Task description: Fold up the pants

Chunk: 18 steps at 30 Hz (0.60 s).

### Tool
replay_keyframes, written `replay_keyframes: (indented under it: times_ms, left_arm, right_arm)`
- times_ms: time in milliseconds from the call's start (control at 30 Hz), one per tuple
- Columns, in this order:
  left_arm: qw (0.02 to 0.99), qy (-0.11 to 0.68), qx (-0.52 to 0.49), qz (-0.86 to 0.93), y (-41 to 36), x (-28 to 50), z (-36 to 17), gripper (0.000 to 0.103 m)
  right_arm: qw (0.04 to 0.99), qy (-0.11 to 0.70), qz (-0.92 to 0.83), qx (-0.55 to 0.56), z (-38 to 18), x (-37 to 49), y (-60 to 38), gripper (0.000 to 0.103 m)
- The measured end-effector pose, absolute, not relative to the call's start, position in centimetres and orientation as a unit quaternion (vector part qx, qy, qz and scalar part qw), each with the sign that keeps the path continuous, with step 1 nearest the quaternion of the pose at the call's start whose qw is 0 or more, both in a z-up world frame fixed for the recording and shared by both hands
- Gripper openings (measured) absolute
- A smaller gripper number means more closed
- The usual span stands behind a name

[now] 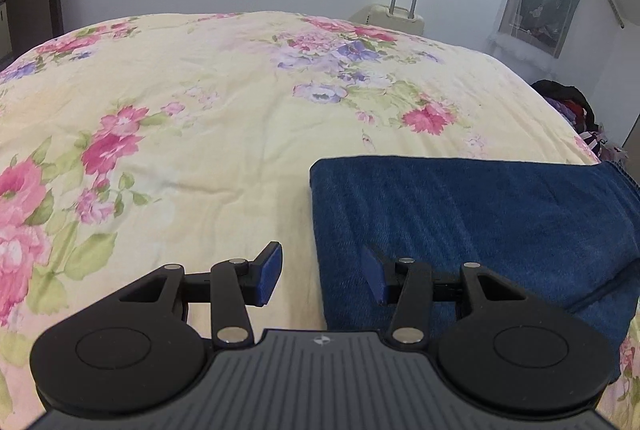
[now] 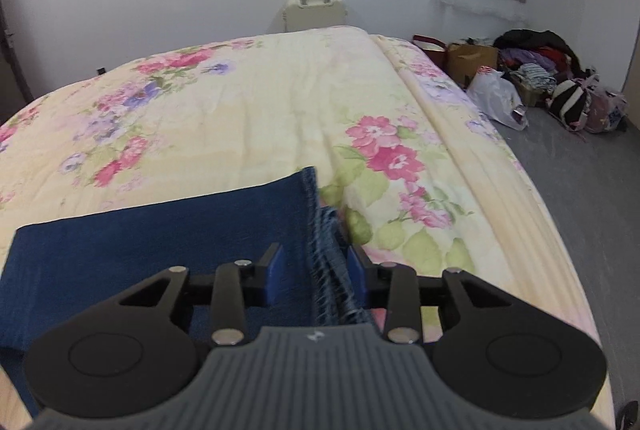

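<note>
Denim pants (image 1: pixel 472 226), dark blue and folded into a flat rectangle, lie on the floral quilt (image 1: pixel 208 102) near the quilt's near edge. In the left wrist view the left gripper (image 1: pixel 322 272) hangs above the quilt at the folded left edge of the pants, fingers spread wide: one blue pad over bare quilt, the other over the denim, gripping nothing. In the right wrist view the right gripper (image 2: pixel 314 272) sits at the right end of the pants (image 2: pixel 160 242), where stitched hems are stacked; its fingers are parted on either side of those hem layers, and I cannot tell whether the pads touch the cloth. Beyond the quilt's far edge a cream suitcase (image 2: pixel 314 6) stands against the wall. Right of the quilt, bags and clothes (image 2: pixel 536 78) are piled on the grey floor.
</note>
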State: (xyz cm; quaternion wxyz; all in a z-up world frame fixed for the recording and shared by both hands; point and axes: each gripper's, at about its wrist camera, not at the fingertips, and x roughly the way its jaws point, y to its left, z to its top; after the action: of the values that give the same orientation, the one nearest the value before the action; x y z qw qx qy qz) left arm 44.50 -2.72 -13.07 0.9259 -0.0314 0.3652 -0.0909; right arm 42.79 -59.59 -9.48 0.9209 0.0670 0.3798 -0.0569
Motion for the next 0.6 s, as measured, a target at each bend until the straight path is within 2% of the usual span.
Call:
replay_keyframes:
  times_ms: [167,200,233,333,433,600]
  left_arm:
    - [0.926,0.361,-0.019,-0.11,-4.5,48.3,-12.9,0.052]
    - [0.925,0.363,-0.017,-0.115,-4.9,49.2,-13.2,0.052]
    - [0.923,0.365,-0.014,-0.119,-5.1,50.1,-13.5,0.05]
    - [0.922,0.366,0.002,-0.125,-6.1,52.7,-14.8,0.049]
    - [0.913,0.388,0.036,-0.117,-7.0,55.4,-17.3,0.042]
    - [0.906,0.405,0.053,-0.106,-7.4,57.3,-19.7,0.041]
  right_arm:
    - [0.92,0.389,-0.042,-0.006,-12.3,42.5,-56.2,0.028]
    - [0.917,0.397,-0.048,-0.012,-13.3,42.8,-56.2,0.025]
    - [0.912,0.405,-0.06,-0.019,-14.3,43.0,-56.5,0.016]
    - [0.901,0.424,-0.095,-0.011,-17.4,43.2,-58.2,0.017]
    - [0.903,0.418,-0.09,0.04,-18.8,42.8,-59.8,0.018]
    - [0.901,0.42,-0.092,0.062,-20.3,43.2,-60.8,0.019]
